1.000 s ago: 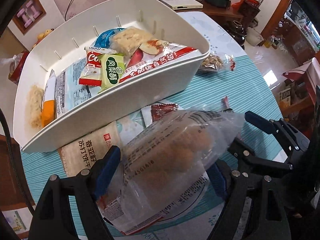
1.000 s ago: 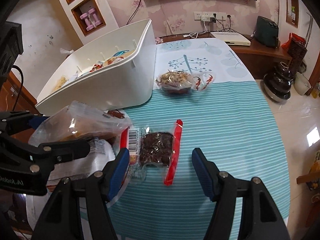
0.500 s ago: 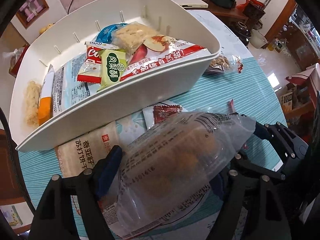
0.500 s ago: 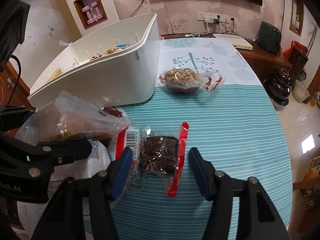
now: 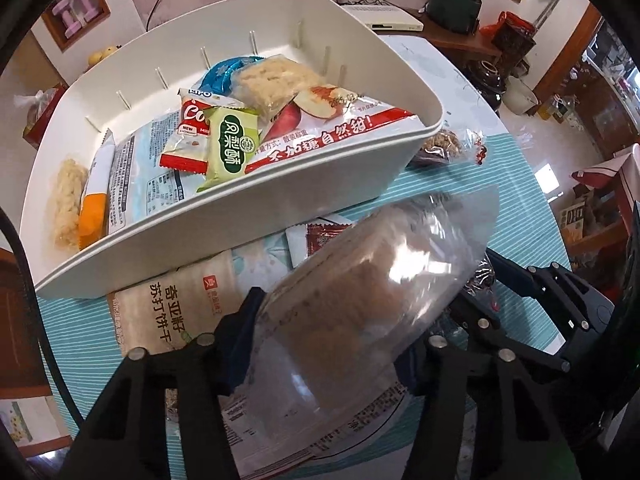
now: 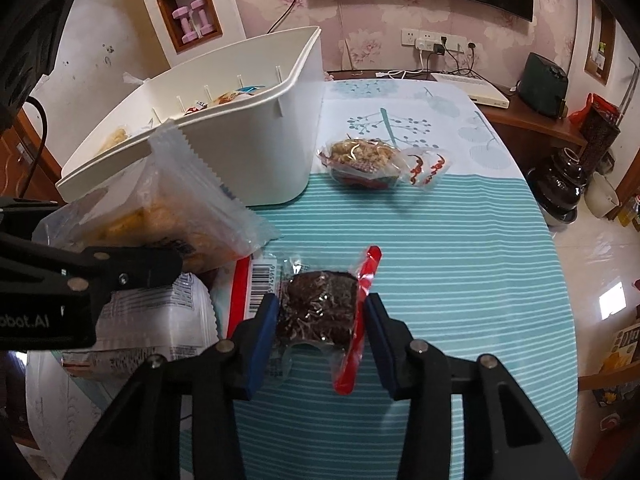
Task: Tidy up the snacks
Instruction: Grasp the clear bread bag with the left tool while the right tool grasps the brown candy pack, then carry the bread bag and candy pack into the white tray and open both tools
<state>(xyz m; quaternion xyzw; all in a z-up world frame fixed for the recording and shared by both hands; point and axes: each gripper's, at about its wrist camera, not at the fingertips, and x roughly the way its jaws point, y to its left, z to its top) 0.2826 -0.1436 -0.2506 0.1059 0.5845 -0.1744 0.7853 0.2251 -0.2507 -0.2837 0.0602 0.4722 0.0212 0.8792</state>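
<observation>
the clear bag of brown pastry [image 5: 360, 300] is clamped between the closed-in blue pads of the left gripper [image 5: 324, 344], lifted above the striped tablecloth [image 6: 460, 260], near the front wall of the white bin [image 5: 280, 200] that holds assorted snack packets. right of it, the right gripper [image 6: 320, 320] has narrowed onto the dark chocolate cake packet [image 6: 320, 308], its pads at the packet's sides. a nut-topped snack packet [image 6: 364, 156] lies farther off, beside the bin's right end.
</observation>
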